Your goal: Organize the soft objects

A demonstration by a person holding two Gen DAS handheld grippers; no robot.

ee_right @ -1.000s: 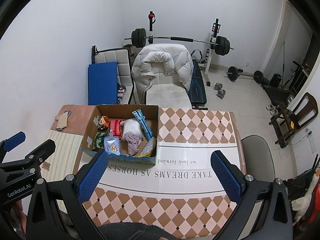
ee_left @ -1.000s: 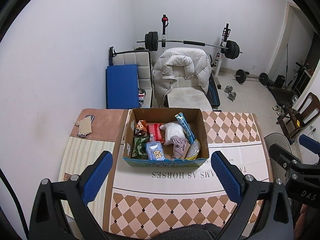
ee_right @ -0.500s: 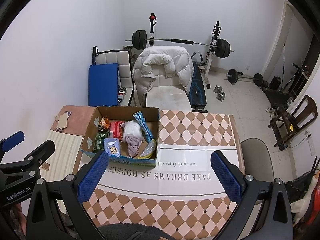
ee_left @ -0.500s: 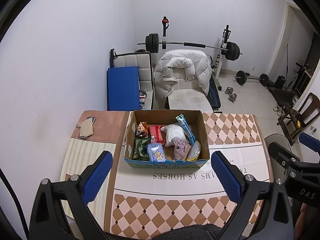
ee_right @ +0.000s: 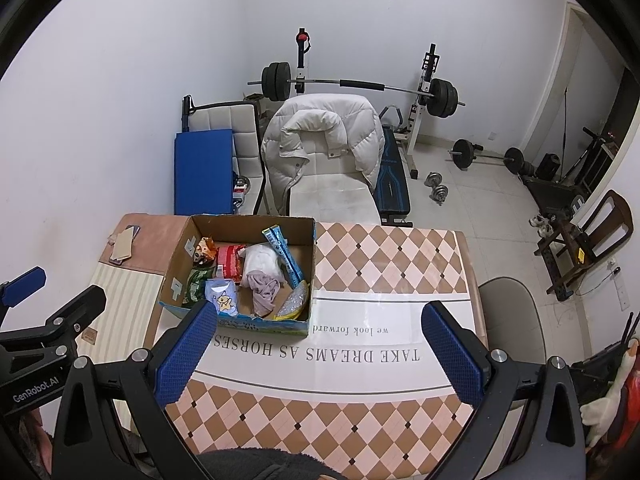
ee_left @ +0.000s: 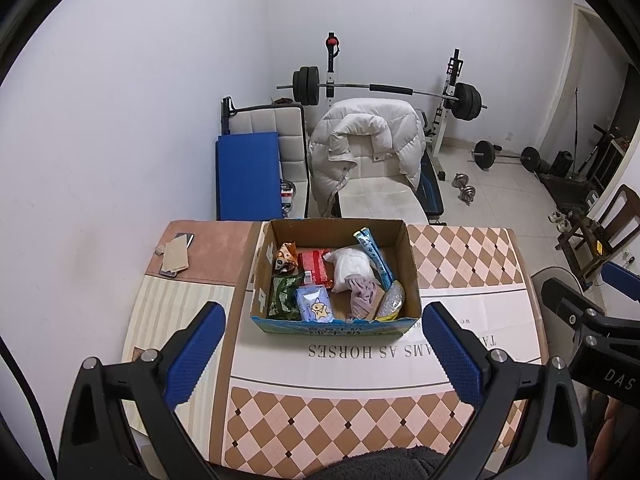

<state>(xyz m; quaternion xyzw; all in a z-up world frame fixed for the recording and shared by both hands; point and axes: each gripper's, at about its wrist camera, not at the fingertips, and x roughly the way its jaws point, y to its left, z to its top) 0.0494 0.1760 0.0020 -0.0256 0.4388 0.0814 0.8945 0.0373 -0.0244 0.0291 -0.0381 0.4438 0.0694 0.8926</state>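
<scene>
Here, both grippers' jaws released; limp mauve cloth (ee_left: 362, 298) in box (ee_left: 336, 326): light, pinch any fold.

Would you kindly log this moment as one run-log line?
phase: approach | left tongs: open, empty | right tongs: open, empty | cardboard box: on table, holds purple cloth, snack packets

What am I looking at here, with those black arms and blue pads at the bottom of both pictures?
Those are two hand-held claws, one per hand, each carrying a wide-angle camera looking along its fingers. One picture comes from the left claw, the other from the right claw. Both are open and hold nothing. On the table stands a cardboard box holding snack packets, a white bundle and a crumpled purple cloth. Behind it are a chair with a white jacket and gym weights.
</scene>
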